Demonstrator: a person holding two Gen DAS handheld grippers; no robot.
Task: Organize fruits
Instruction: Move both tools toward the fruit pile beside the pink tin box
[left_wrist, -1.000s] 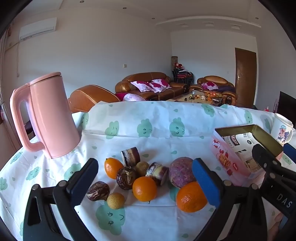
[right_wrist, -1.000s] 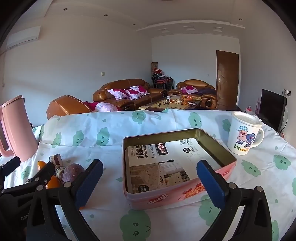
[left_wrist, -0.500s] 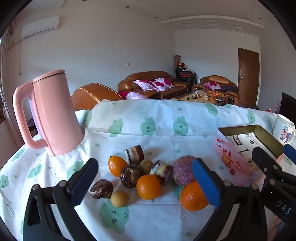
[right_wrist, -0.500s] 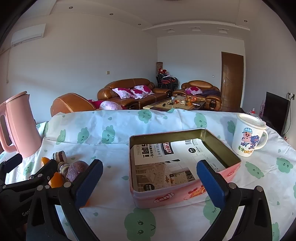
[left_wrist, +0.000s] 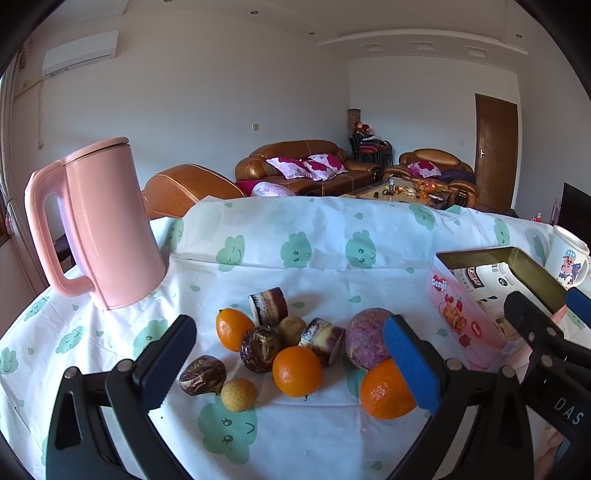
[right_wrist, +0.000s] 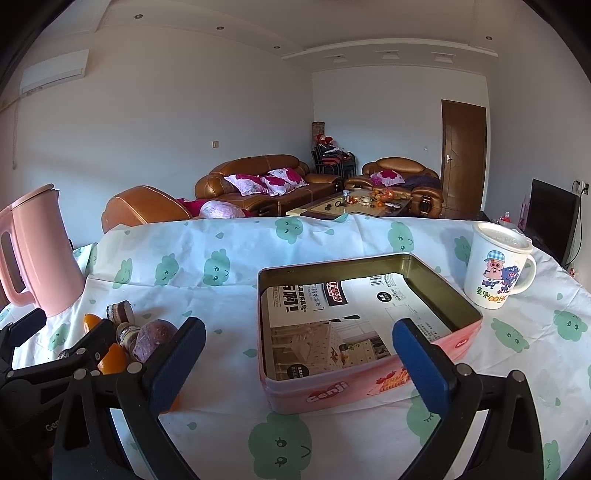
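The left gripper gapes wide and empty over the fruit pile at lower centre, probably lining up a pick. The right gripper, equally wide and empty, frames the pink tin, the likely destination; its contents look like printed paper only.

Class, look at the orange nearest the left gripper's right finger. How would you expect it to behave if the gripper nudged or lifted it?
The orange is round and sits loose on the tablecloth, so a nudge would probably roll it. Its skin looks firm and dimpled, so the open left gripper could likely hold it without slipping. It touches the purple fruit, which may shift too.
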